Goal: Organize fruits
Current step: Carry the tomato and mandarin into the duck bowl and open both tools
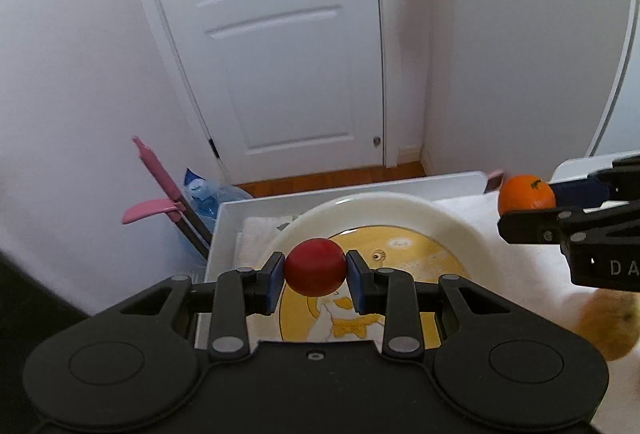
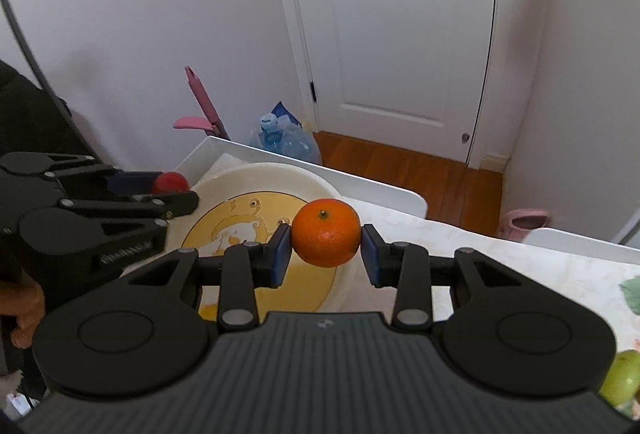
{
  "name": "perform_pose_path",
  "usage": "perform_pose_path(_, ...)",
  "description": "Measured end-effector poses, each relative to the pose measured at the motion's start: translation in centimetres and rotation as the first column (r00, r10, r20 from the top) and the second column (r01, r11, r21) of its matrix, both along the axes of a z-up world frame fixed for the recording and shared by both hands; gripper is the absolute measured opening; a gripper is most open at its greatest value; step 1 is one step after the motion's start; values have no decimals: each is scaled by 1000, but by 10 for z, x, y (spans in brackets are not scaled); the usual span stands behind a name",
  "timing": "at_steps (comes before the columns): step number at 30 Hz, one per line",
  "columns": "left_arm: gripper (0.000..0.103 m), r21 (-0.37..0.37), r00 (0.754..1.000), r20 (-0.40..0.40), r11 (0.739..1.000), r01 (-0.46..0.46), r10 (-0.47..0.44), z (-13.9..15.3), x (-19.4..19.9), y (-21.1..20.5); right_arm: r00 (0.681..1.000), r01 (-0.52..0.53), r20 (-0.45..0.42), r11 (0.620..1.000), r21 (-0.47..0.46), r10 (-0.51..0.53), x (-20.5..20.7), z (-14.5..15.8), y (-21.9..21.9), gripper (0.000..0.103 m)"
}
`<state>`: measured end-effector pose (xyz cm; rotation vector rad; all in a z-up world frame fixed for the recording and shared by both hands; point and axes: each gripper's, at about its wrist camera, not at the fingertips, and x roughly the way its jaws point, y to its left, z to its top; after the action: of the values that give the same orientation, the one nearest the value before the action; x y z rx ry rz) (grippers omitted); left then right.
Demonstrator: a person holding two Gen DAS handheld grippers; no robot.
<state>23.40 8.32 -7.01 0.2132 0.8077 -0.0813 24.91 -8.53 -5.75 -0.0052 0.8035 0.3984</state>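
My left gripper (image 1: 315,273) is shut on a small red round fruit (image 1: 315,266), held in the air over the near left part of a cream plate (image 1: 400,204) with a yellow cartoon centre. My right gripper (image 2: 326,236) is shut on an orange mandarin (image 2: 326,232), stem up, above the plate's (image 2: 256,174) right side. In the left wrist view the mandarin (image 1: 526,194) and the right gripper (image 1: 532,208) show at the right edge. The right wrist view has the left gripper (image 2: 172,190) with the red fruit (image 2: 172,181) at its left. A hand (image 2: 24,310) holds that tool.
The plate lies on a white cloth in a white tray (image 1: 352,188). A yellowish fruit (image 1: 610,326) lies blurred at the right; a green fruit (image 2: 622,382) lies on the patterned cloth. Beyond the tray stand a white door (image 1: 280,34), a water bottle (image 2: 286,142) and a pink dustpan handle (image 1: 160,174).
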Motion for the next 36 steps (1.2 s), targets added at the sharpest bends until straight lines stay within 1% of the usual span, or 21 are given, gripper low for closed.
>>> perform_pose_path(7, 37, 43, 997, -46, 997, 57, -55, -33, 28, -5, 999, 18, -47, 1000, -1, -18, 23, -21, 10, 52)
perform_pose_path(12, 38, 65, 995, -54, 994, 88, -84, -45, 36, -7, 997, 31, -65, 1000, -2, -31, 28, -26, 6, 52)
perform_pose_path(14, 55, 76, 996, -41, 993, 87, -84, -44, 34, -6, 997, 32, -70, 999, -4, -32, 31, -26, 7, 52)
perform_pose_path(15, 74, 73, 996, -33, 993, 89, -87, -42, 32, -6, 997, 31, -70, 1000, -4, -32, 31, -25, 7, 52)
perform_pose_path(16, 87, 68, 996, -23, 994, 87, -86, -41, 31, -4, 997, 30, -70, 1000, -5, -30, 32, -24, 8, 52)
perform_pose_path(17, 90, 62, 996, -13, 994, 84, -84, -39, 30, -2, 997, 28, -68, 1000, -5, -29, 33, -24, 8, 52)
perform_pose_path(20, 93, 51, 998, -7, 996, 68, -68, -31, 24, 0, 998, 15, -64, 1000, -7, -16, 37, -22, 9, 52)
perform_pose_path(22, 98, 52, 999, -12, 998, 46, -45, -29, 20, 1, 998, 0, -62, 1000, -9, 0, 37, -23, 11, 52)
perform_pose_path(27, 98, 2, 999, -46, 1000, 27, -27, -26, 11, 3, 996, -55, -71, 998, -22, 54, 43, -25, 21, 52)
perform_pose_path(36, 98, 16, 997, -80, 1000, -19, 21, -27, 0, 14, 980, -193, -60, 979, -64, 189, 47, -43, 49, 52)
